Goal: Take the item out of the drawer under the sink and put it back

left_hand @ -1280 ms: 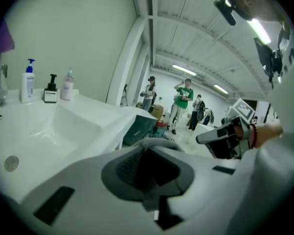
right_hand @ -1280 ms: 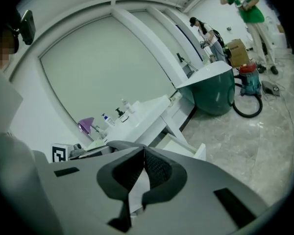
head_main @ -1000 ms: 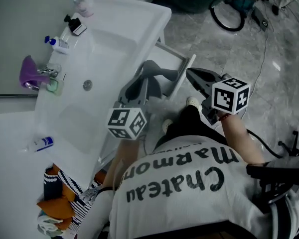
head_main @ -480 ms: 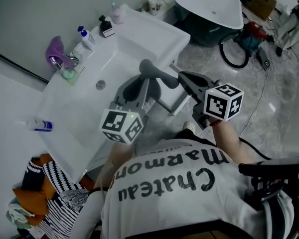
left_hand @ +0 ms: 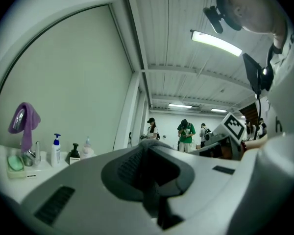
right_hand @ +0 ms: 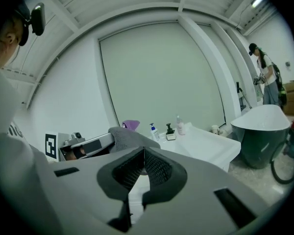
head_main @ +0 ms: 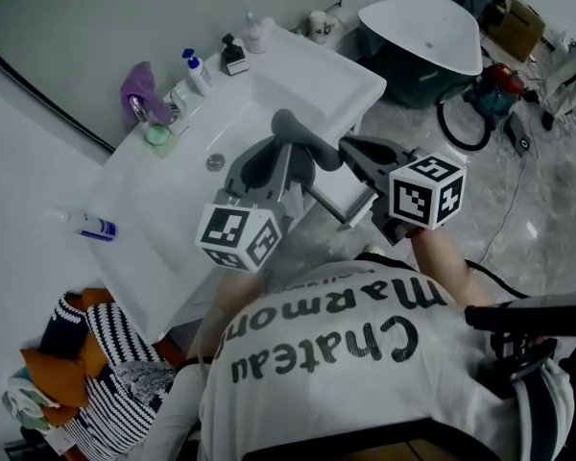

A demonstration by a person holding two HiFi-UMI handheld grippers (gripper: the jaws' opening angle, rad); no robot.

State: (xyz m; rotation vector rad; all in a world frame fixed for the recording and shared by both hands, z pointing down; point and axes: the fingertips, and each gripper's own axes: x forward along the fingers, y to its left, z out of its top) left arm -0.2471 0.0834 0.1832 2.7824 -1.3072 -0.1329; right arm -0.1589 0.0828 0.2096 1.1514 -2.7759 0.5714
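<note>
The white sink (head_main: 173,200) stands ahead of me, and the white drawer (head_main: 344,198) under it shows below its front edge, pulled partly out. My left gripper (head_main: 284,125) is raised over the sink's front rim, jaws shut and empty; in its own view the pads (left_hand: 137,168) meet with nothing between. My right gripper (head_main: 351,148) hangs beside it above the drawer, its tips together and empty, as in its own view (right_hand: 139,152). I see no item from the drawer in any view.
Pump bottles (head_main: 197,70) and a purple cloth (head_main: 139,89) on the tap line the sink's back. A tube (head_main: 94,226) lies on the counter at left, and folded clothes (head_main: 77,382) sit below it. A bathtub (head_main: 422,17) and hose (head_main: 480,104) lie to the right. People (left_hand: 187,133) stand far off.
Both grippers have risen from drawer height to the level of the sink's rim, still shut. The head view has swung so the sink lies further back.
</note>
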